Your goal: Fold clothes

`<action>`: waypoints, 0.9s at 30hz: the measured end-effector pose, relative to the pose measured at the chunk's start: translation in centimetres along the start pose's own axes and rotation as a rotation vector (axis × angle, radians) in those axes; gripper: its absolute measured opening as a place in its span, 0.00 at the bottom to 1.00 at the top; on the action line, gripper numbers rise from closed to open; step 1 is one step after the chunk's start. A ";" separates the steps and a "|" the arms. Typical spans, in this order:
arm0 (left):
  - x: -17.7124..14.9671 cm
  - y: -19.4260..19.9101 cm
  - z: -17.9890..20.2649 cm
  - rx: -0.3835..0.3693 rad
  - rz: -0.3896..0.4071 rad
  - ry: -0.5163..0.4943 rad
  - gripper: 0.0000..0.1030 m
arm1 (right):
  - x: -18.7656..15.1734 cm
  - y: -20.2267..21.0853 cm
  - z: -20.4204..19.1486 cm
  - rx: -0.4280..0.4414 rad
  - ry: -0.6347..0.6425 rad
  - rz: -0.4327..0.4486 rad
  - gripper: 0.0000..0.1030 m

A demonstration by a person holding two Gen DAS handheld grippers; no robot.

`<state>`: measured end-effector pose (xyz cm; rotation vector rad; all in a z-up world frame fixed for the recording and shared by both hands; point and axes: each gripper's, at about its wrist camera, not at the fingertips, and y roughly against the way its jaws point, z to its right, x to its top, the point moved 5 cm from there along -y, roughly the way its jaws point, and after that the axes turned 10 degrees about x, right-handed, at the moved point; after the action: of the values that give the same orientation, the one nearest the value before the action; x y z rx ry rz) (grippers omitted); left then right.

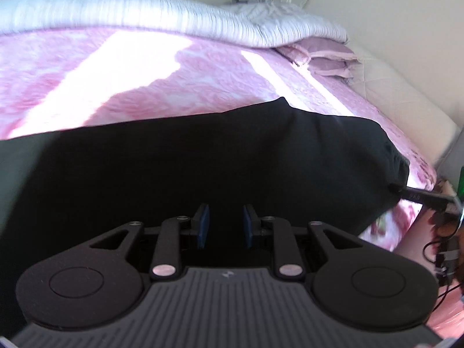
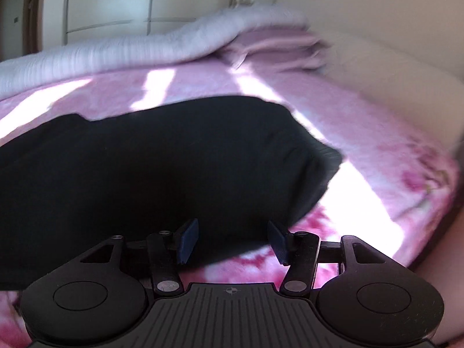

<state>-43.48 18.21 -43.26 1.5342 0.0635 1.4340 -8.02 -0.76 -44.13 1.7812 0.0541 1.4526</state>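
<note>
left gripper [image 1: 223,221]: narrow gap, nothing pinched | right gripper [image 2: 233,240]: wide, empty, at the black garment [image 2: 162,162] near edge | pink blanket [image 2: 377,150] bare past its right edge

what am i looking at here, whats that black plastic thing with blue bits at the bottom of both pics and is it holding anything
That black thing is a hand-held pair of tongs; a person carries one in each hand, and a small wide-angle camera sits on each, looking forward along its two blue-padded fingers. One picture comes from the left tongs, the other from the right tongs.

Both look at a bed covered by a fluffy pink flowered blanket. On it lies a black fabric garment, spread fairly flat. A rolled white ribbed quilt lies along the far side.

Neither pair holds anything. The left pads stand a little apart above the dark cloth; the right ones stand wide over its near edge. In the left picture, the right tongs' tip shows at the garment's corner.
</note>
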 end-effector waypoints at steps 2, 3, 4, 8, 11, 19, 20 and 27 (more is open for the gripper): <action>-0.9 1.9 0.1 0.037 0.014 0.008 0.21 | 0.1 2.5 -1.2 -0.011 -0.001 0.028 0.54; -1.2 2.4 0.3 0.060 0.019 0.004 0.23 | 0.5 3.8 -2.5 0.036 -0.011 0.051 0.54; -1.5 2.8 0.4 0.084 0.023 0.000 0.25 | 0.8 4.8 -3.9 0.091 -0.015 0.071 0.54; -2.8 3.2 0.8 0.187 0.015 -0.003 0.32 | 0.7 5.6 -11.5 0.337 0.044 0.074 0.54; -3.7 3.9 1.3 0.246 0.011 -0.026 0.33 | -2.3 4.1 -15.8 0.355 0.123 -0.024 0.54; -4.4 10.2 2.0 0.396 -0.037 -0.018 0.37 | -4.6 10.0 -15.7 0.348 0.037 -0.123 0.54; -4.6 11.2 2.2 0.413 -0.029 -0.024 0.39 | -4.5 11.2 -15.7 0.359 0.022 -0.113 0.54; -5.5 16.1 2.6 0.505 0.030 -0.069 0.41 | -3.6 16.8 -17.1 0.402 0.009 -0.070 0.55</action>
<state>-52.09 5.12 -36.09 1.9969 0.3864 1.4550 -30.85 -4.24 -36.88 2.0664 0.4362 1.4734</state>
